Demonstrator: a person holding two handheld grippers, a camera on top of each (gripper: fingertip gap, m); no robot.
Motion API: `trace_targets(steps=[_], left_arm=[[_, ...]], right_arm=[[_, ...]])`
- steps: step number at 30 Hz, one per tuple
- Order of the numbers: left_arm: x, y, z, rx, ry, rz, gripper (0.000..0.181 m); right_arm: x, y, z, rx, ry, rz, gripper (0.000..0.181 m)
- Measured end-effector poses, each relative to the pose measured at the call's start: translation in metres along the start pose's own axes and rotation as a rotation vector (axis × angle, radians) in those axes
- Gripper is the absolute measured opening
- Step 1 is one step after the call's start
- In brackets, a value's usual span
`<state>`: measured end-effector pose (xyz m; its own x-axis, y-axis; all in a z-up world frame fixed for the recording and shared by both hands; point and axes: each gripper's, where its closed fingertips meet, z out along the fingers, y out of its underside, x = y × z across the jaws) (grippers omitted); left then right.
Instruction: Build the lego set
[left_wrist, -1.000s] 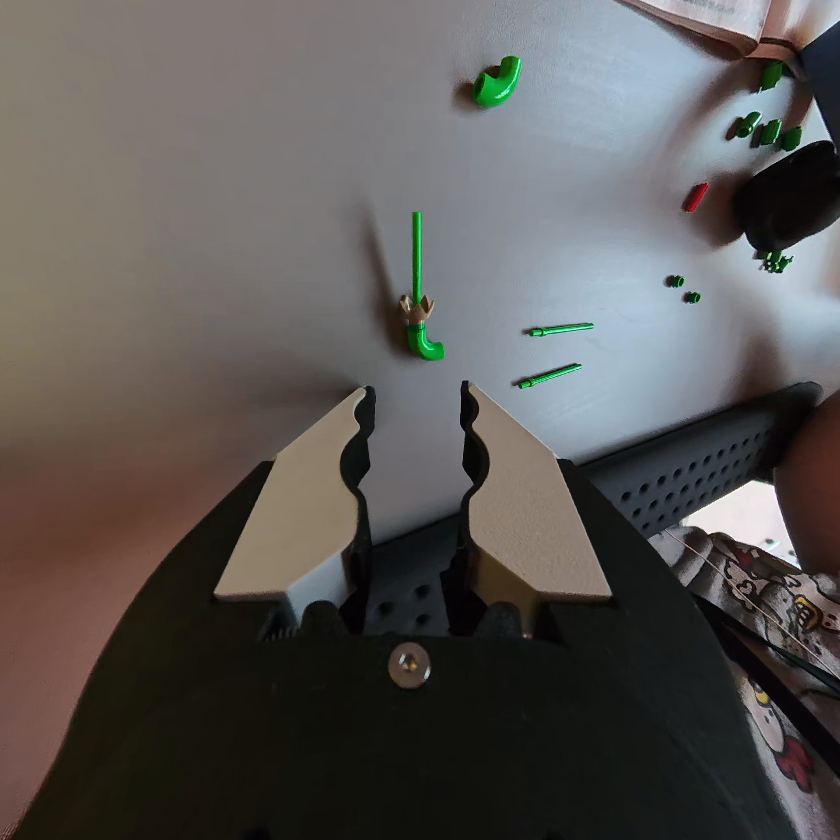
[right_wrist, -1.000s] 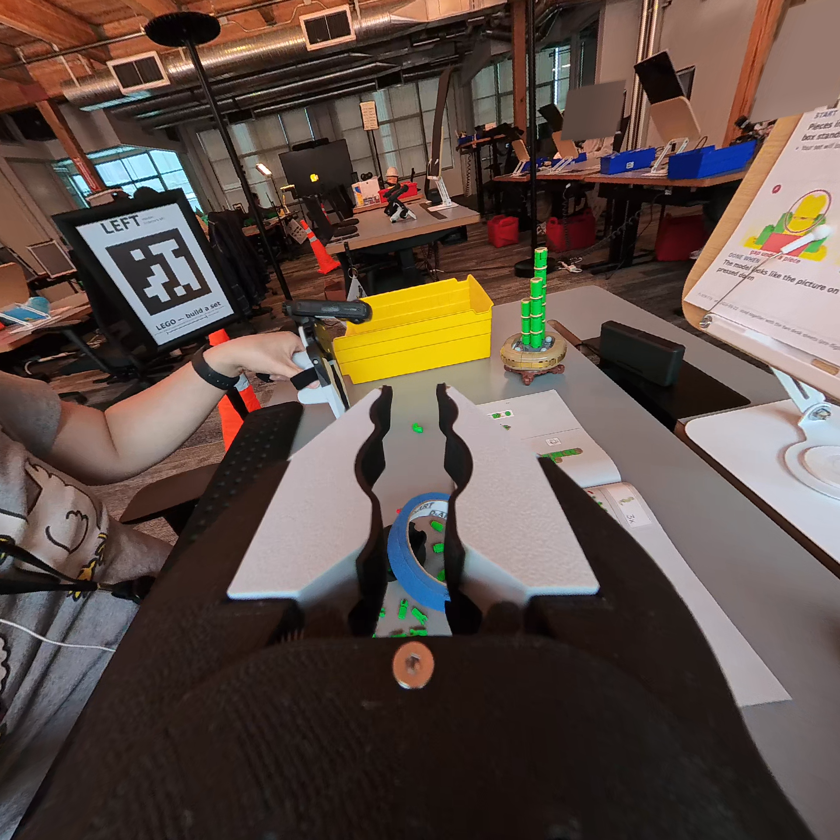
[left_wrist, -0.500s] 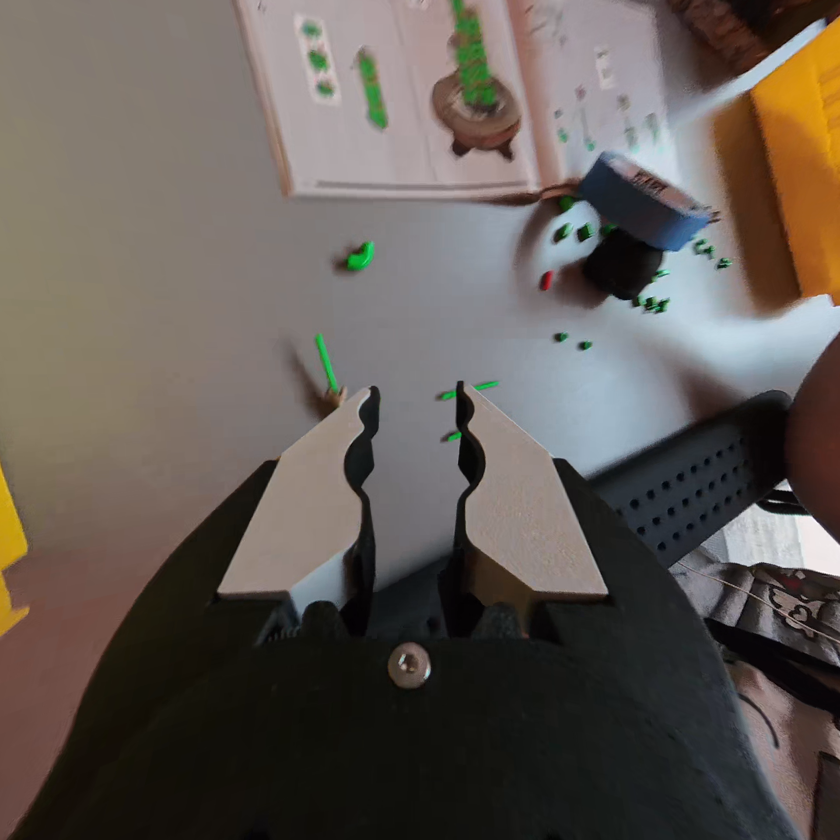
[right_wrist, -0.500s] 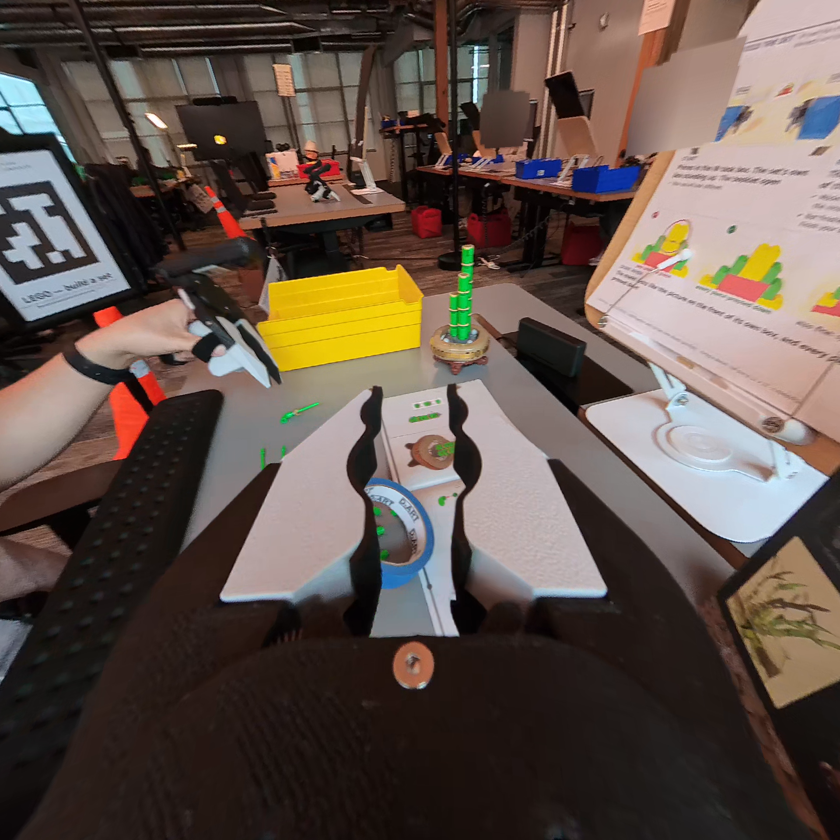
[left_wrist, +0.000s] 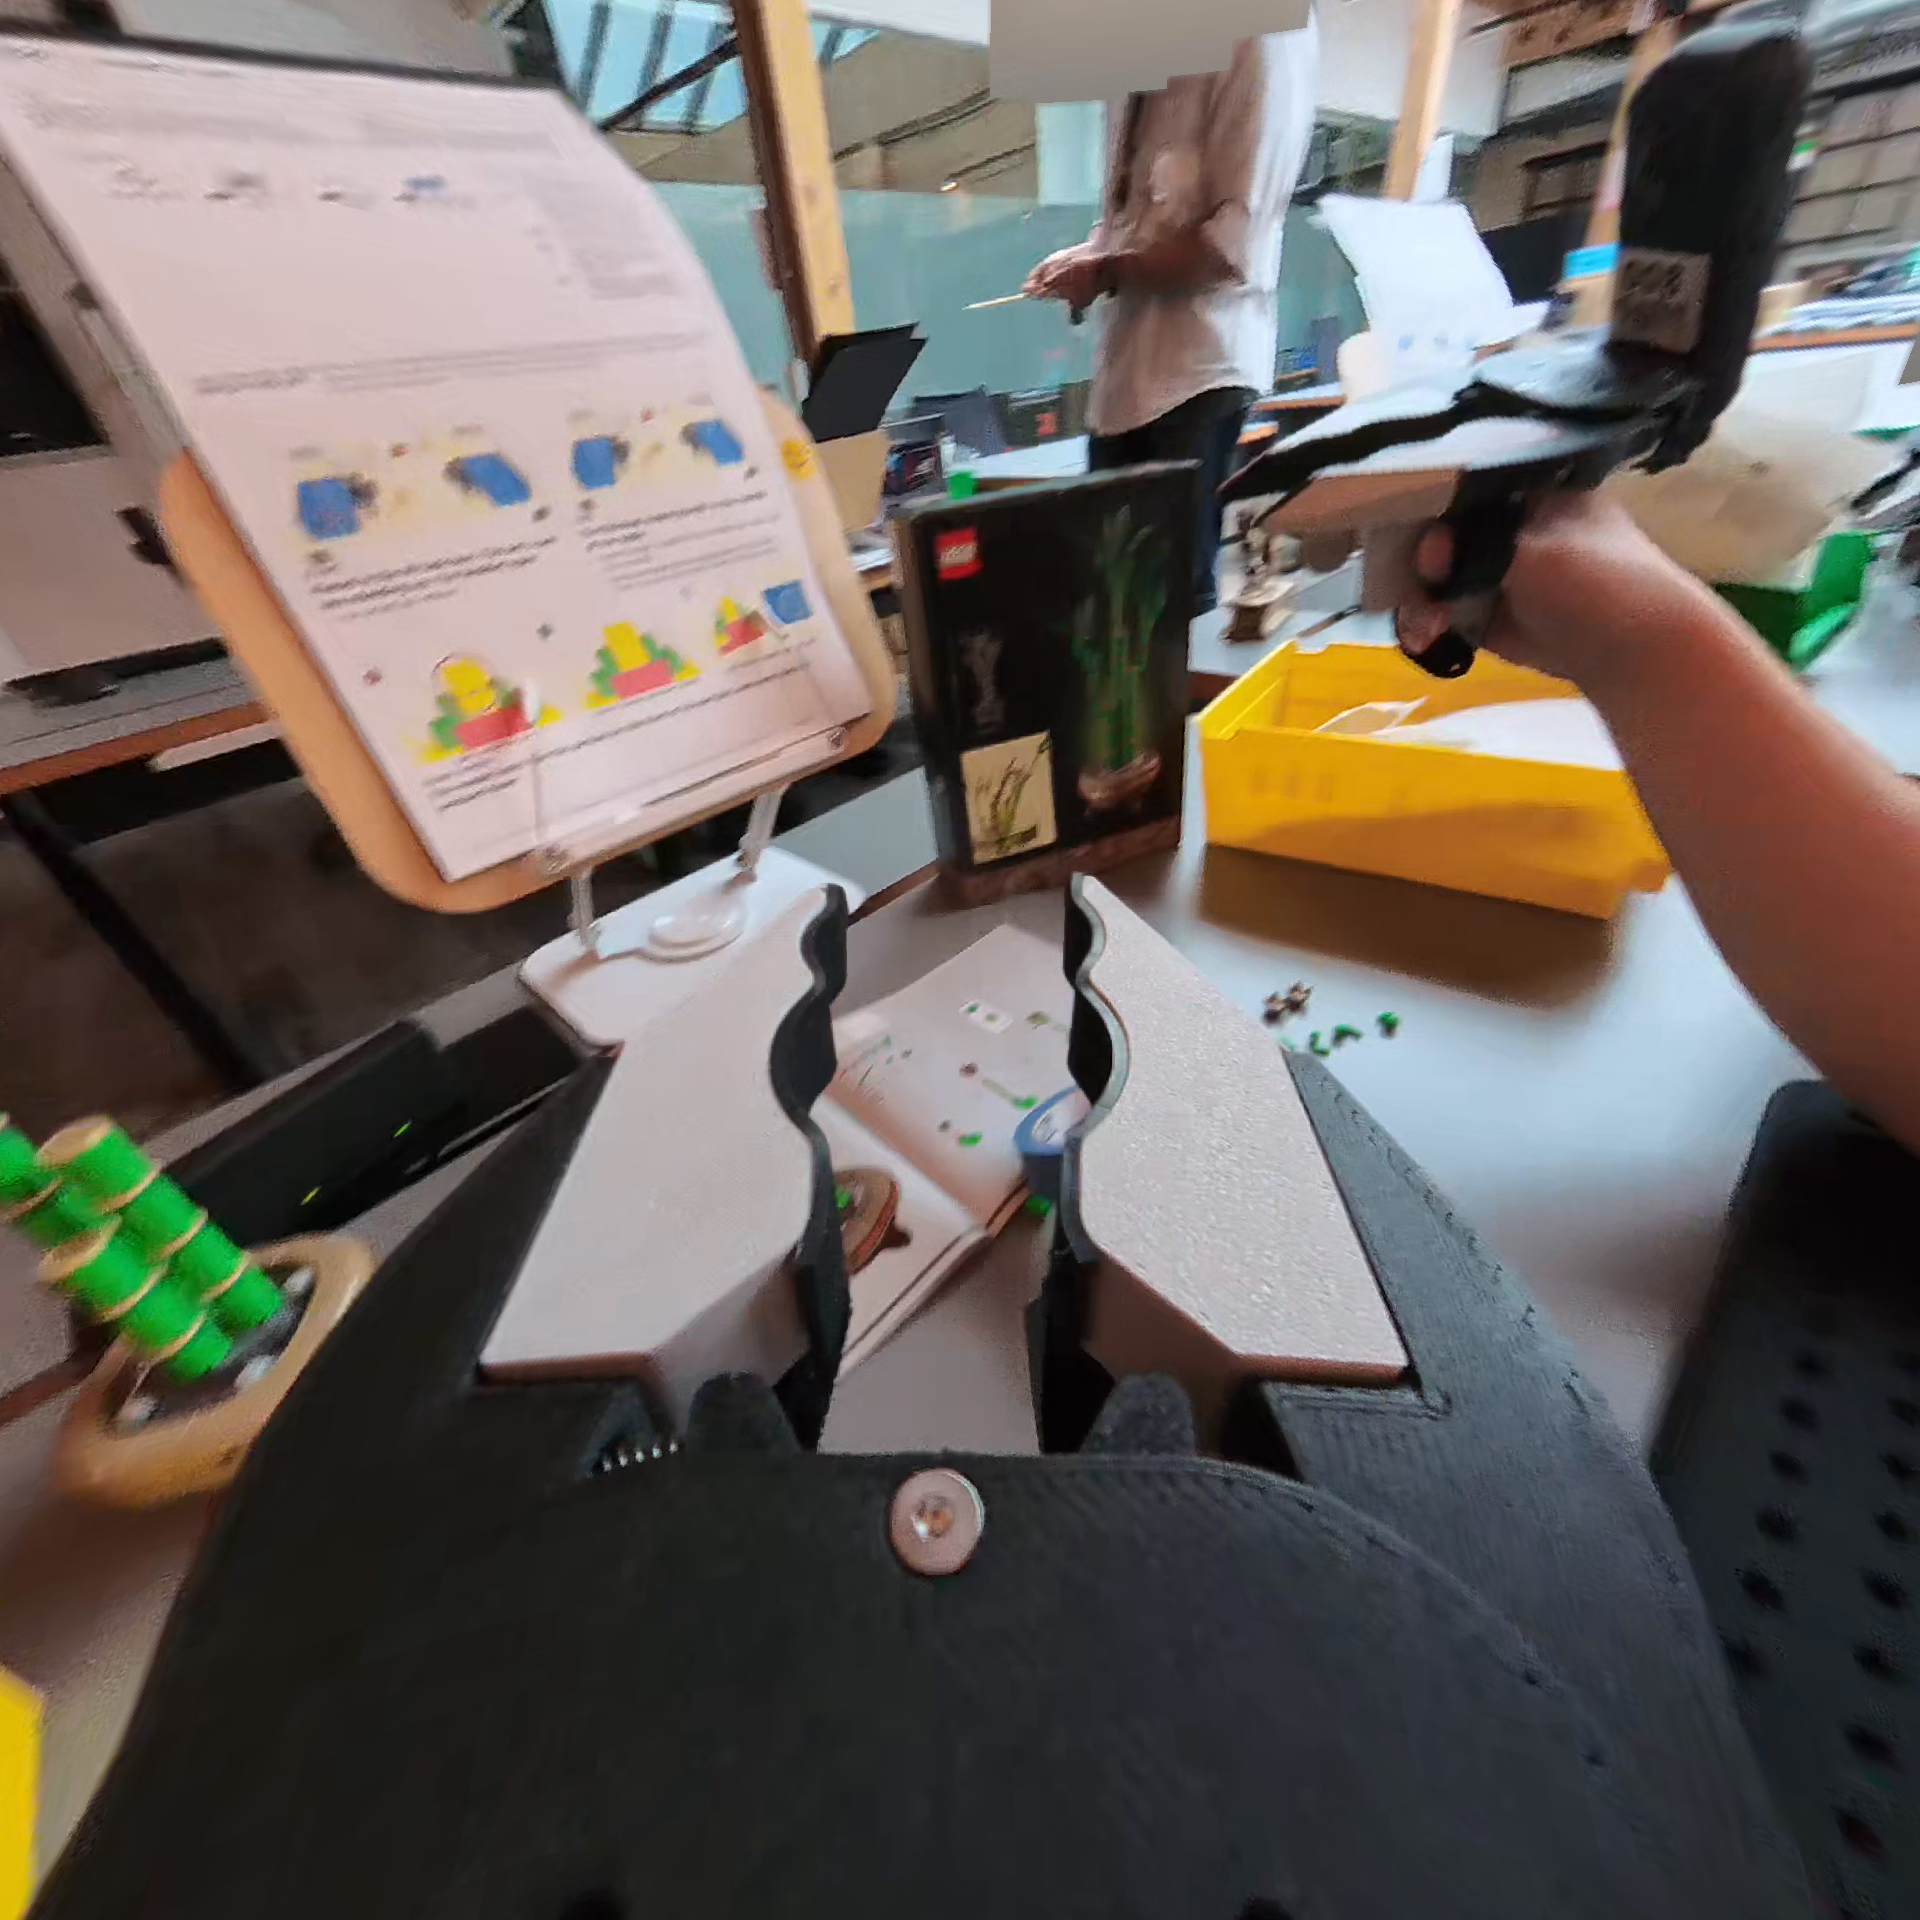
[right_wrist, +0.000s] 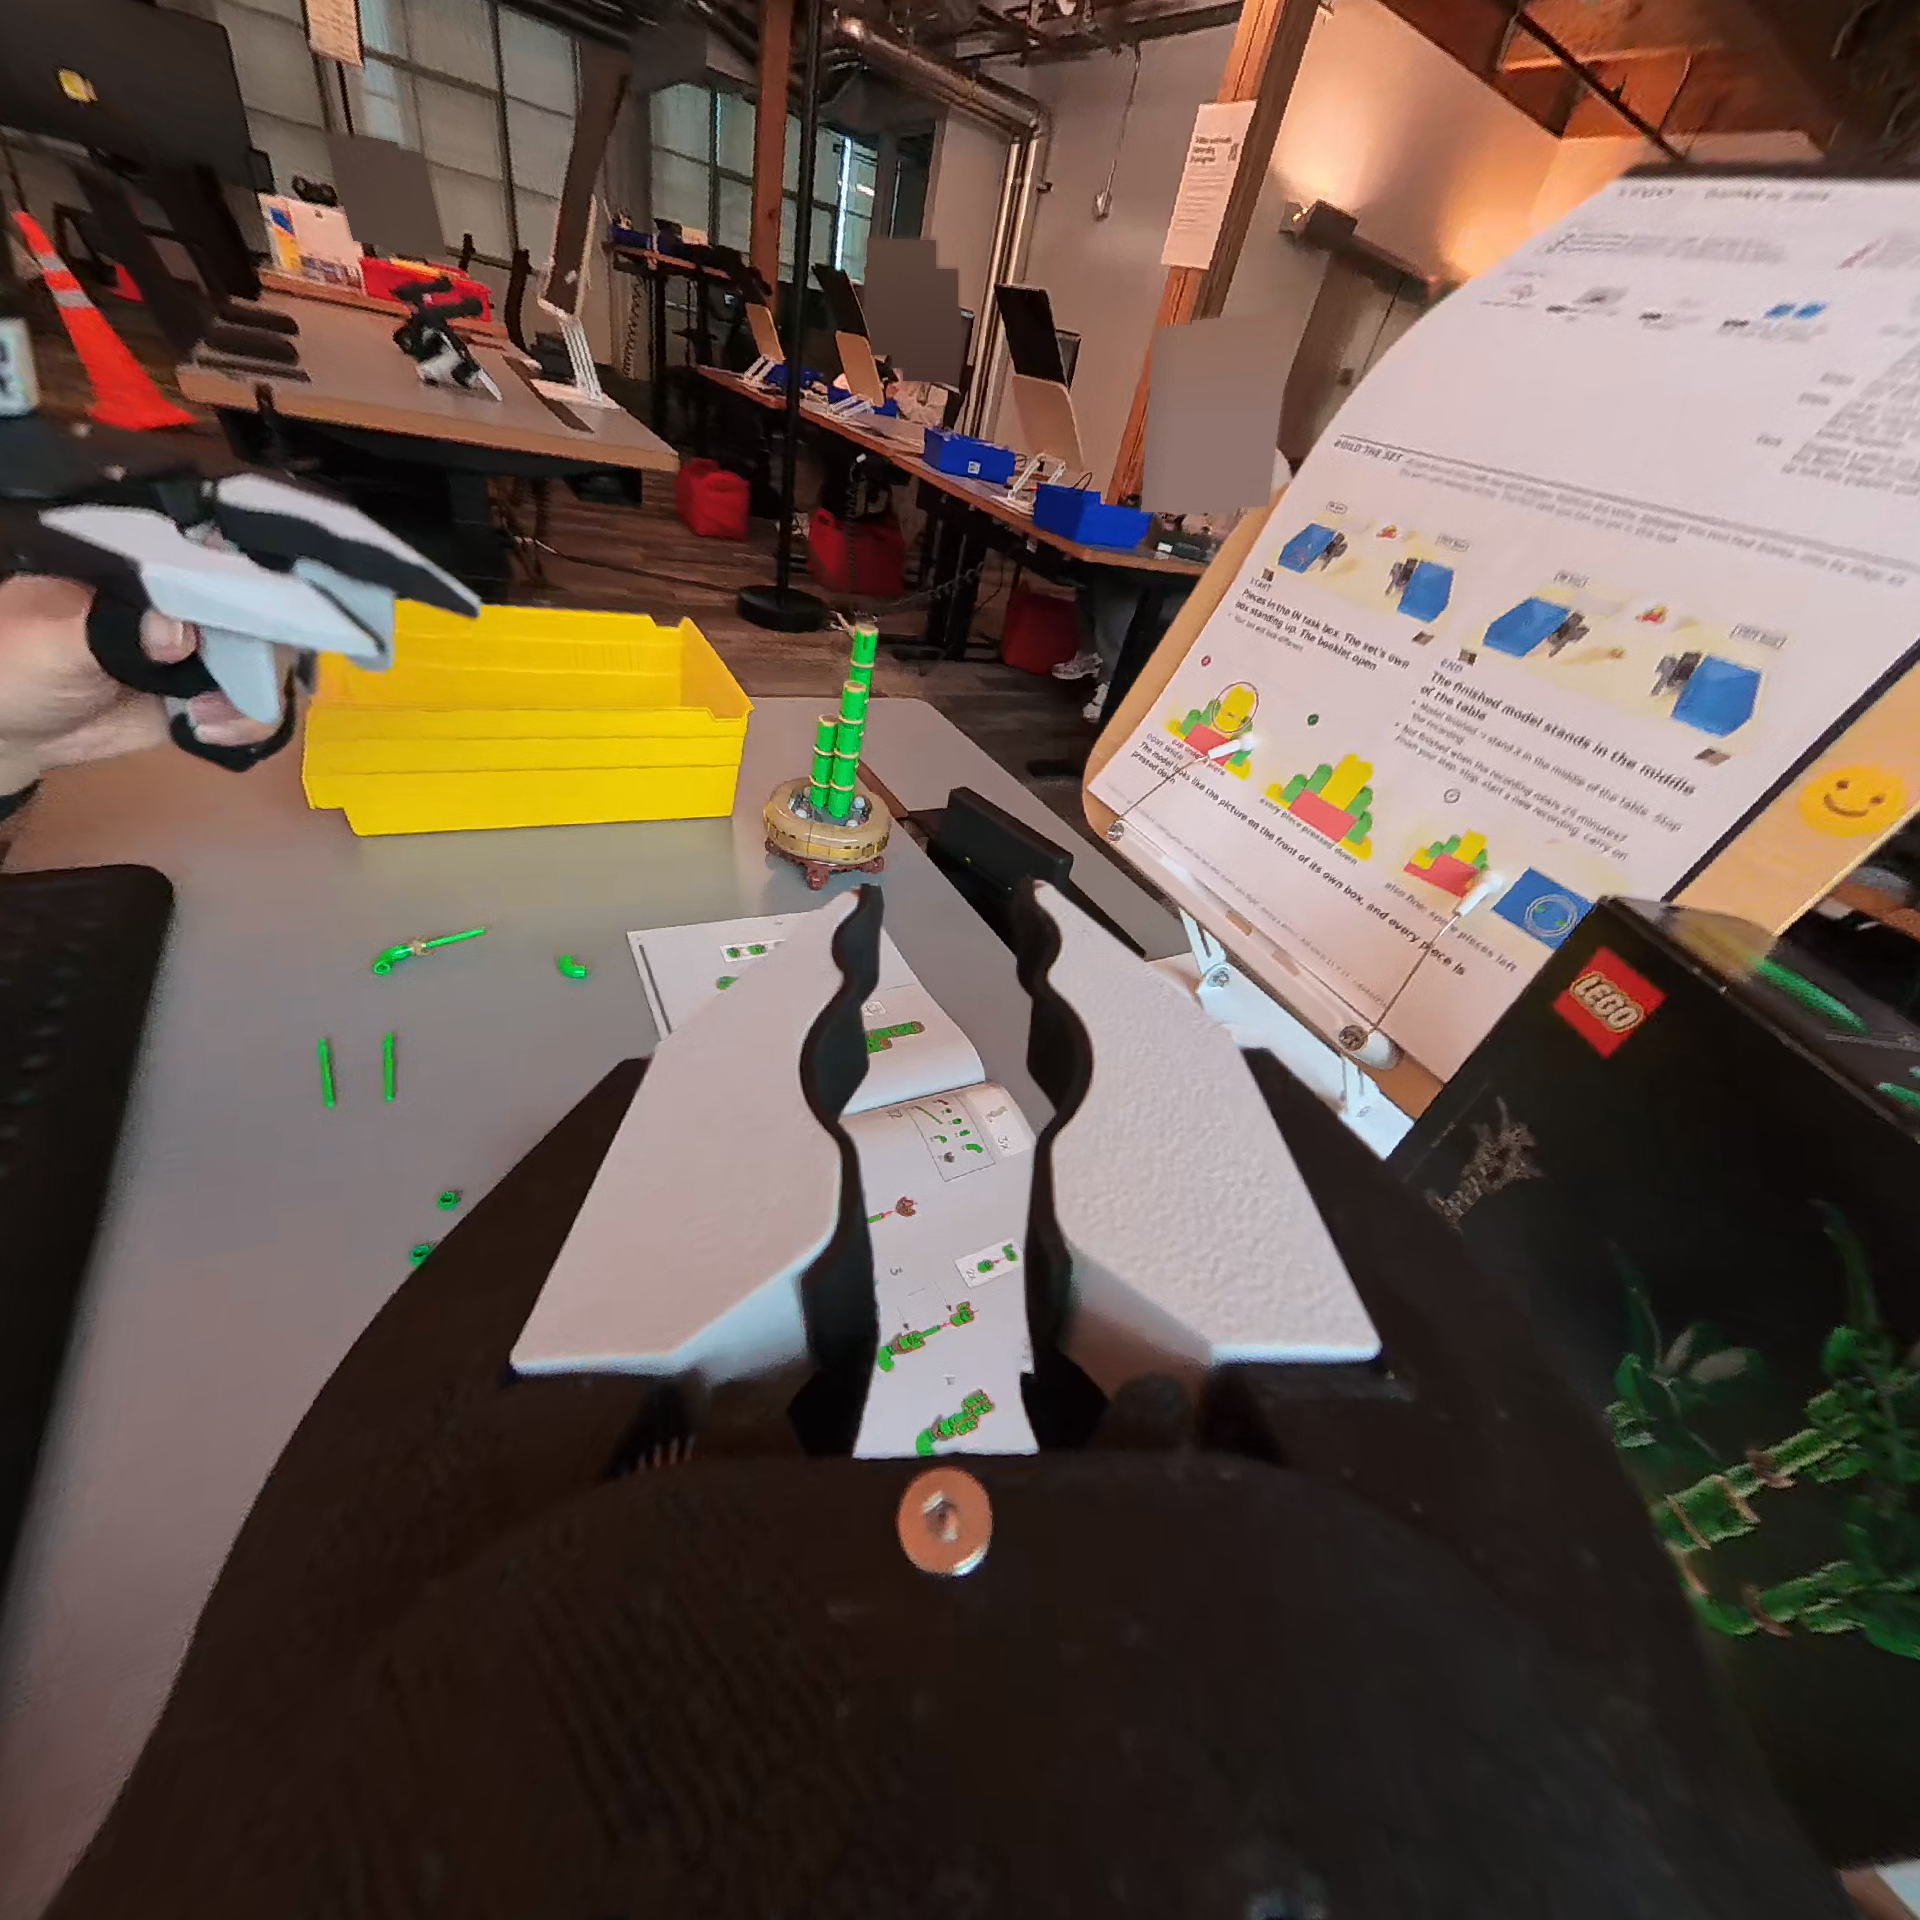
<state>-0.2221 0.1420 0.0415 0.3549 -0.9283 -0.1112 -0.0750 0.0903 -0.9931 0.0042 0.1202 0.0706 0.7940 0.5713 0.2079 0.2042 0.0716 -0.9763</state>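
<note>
My left gripper (left_wrist: 954, 914) is open and empty, held above the grey table (left_wrist: 1507, 1122) over the open instruction booklet (left_wrist: 935, 1091). It also shows in the right wrist view (right_wrist: 421, 634), in a hand at the left. My right gripper (right_wrist: 948, 904) is open and empty above the booklet (right_wrist: 935, 1153); in the left wrist view it is raised at the upper right (left_wrist: 1247, 499). The bamboo model, green stalks in a tan pot (right_wrist: 836, 769), stands at the table's far side. A green stem with a tan flower (right_wrist: 426, 948), a curved green piece (right_wrist: 571, 968) and two green rods (right_wrist: 327, 1070) lie on the table.
A yellow bin (right_wrist: 520, 717) stands behind the loose pieces, and another yellow bin (left_wrist: 1423, 769) sits on the other side. A paper sheet on a stand (right_wrist: 1507, 675), the black set box (right_wrist: 1683, 1195), a blue tape roll (left_wrist: 1049, 1132) and a black box (right_wrist: 1003, 842) flank the booklet. A person stands in the background (left_wrist: 1164, 291). Tip to tip, the grippers are about 25 centimetres apart.
Both grippers have risen and tilted up. The left view swung from looking down at the green pieces to looking across at the stand and box. The right view turned right.
</note>
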Motion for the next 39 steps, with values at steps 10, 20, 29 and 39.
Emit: trace_targets(steps=[10, 20, 29, 39], left_arm=[[0.04, -0.069, 0.068, 0.016, 0.245, 0.143, 0.041], [0.028, -0.024, 0.068, -0.147, 0.345, 0.097, 0.042], [0.011, -0.029, 0.043, -0.13, 0.353, 0.057, 0.044], [0.002, -0.028, 0.031, -0.129, 0.366, 0.03, 0.043]], right_arm=[[-0.029, 0.021, 0.003, -0.313, 0.015, -0.228, 0.035], [-0.048, 0.068, 0.02, -0.489, -0.131, -0.26, 0.035], [-0.078, 0.086, 0.034, -0.558, -0.259, -0.299, 0.035], [-0.086, 0.101, 0.04, -0.638, -0.277, -0.34, 0.035]])
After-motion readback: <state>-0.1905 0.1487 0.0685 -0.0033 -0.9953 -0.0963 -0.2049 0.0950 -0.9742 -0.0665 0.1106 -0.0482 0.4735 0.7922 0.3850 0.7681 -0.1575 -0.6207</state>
